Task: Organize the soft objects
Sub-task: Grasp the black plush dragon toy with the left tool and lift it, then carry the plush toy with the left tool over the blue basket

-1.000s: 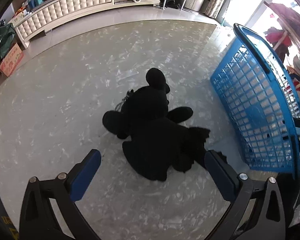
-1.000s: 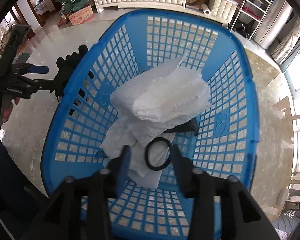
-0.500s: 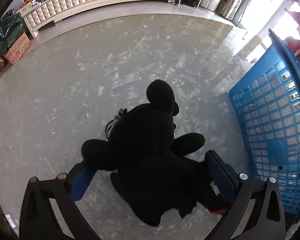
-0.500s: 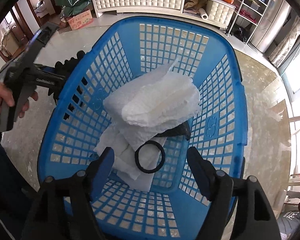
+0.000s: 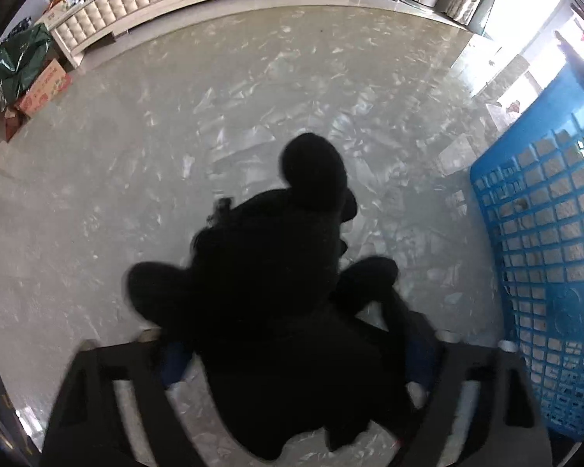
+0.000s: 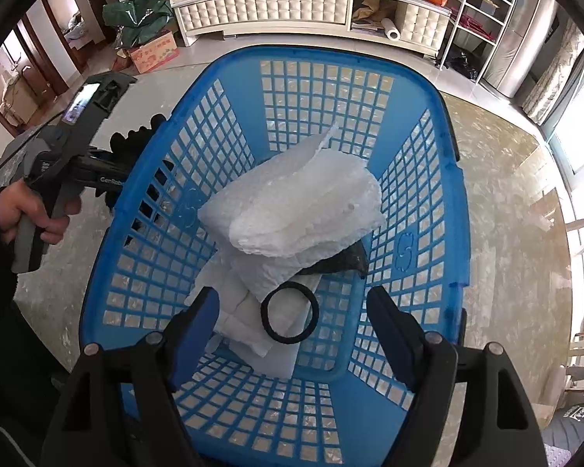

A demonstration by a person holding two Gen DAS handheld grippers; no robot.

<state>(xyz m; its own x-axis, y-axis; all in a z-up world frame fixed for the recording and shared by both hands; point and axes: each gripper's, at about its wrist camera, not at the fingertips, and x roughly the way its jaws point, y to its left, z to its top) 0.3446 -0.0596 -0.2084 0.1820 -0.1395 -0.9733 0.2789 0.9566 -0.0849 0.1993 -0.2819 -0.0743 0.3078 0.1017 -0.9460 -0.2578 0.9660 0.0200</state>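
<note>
A black plush toy (image 5: 268, 272) lies on the pale floor, left of the blue basket (image 5: 545, 257). My left gripper (image 5: 296, 350) is closed around the toy's lower body, its blue pads (image 5: 175, 358) pressed into the fabric. In the right wrist view the blue basket (image 6: 420, 179) holds white foam sheets (image 6: 299, 210), a black hair tie (image 6: 290, 315) and a dark cloth piece (image 6: 346, 260). My right gripper (image 6: 292, 334) is open and empty above the hair tie. The left gripper and the toy (image 6: 136, 140) show at the basket's left side.
A cream tufted cabinet (image 6: 276, 4) runs along the far wall. A cardboard box (image 6: 153, 52) and a green bag (image 6: 136, 15) sit at its left, a white wire shelf (image 6: 475, 19) at its right. Bright windows are on the right.
My left gripper has moved down onto the black plush toy and closed on it. My right gripper has opened wide over the basket, leaving the hair tie lying on the foam.
</note>
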